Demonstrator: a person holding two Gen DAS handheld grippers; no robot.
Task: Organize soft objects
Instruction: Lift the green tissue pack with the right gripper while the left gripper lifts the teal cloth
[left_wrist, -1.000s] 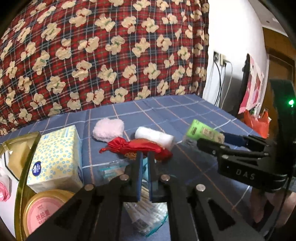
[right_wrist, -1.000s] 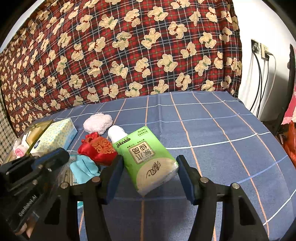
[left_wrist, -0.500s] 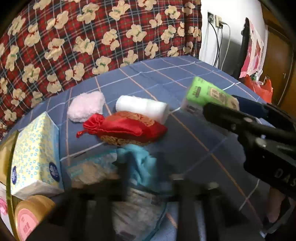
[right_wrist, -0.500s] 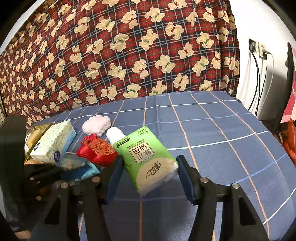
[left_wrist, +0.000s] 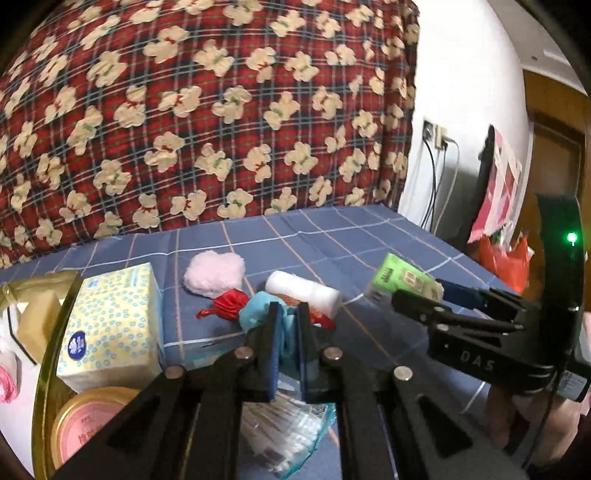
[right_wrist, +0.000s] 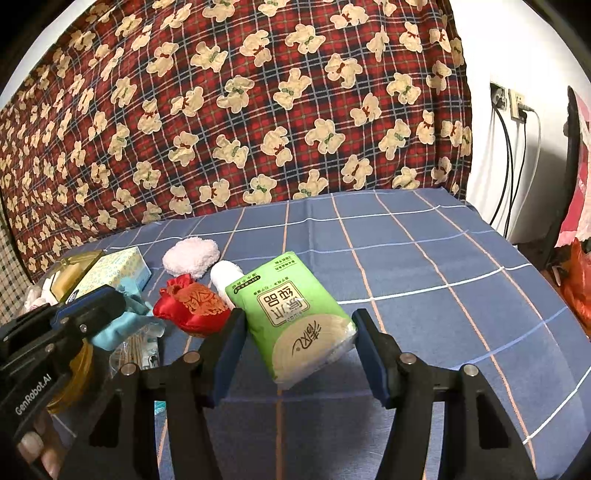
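Note:
My left gripper (left_wrist: 287, 308) is shut on a light-blue cloth (left_wrist: 258, 314), which bunches up around its fingertips just above the pile. The right wrist view shows the same grip at the left, with the cloth (right_wrist: 125, 326) hanging from the gripper (right_wrist: 118, 314). My right gripper (right_wrist: 299, 325) is shut on a green tissue pack (right_wrist: 291, 314), held tilted above the blue checked cover (right_wrist: 424, 280). On the cover lie a red satin pouch (right_wrist: 192, 306), a white roll (right_wrist: 225, 275) and a pink fluffy puff (right_wrist: 192, 256).
A gold-rimmed tray (left_wrist: 40, 387) at the left holds a yellow tissue box (left_wrist: 110, 325) and a pink-lidded jar (left_wrist: 88, 424). A plastic bag of cotton swabs (left_wrist: 280, 432) lies under my left gripper. A bear-print blanket (right_wrist: 258, 110) rises behind. An orange bag (left_wrist: 502, 262) sits past the right edge.
The left gripper dipped down toward the pile in a blur and came back up; the blue cloth now bunches higher between its fingers, hiding part of the red pouch. The right gripper stayed still.

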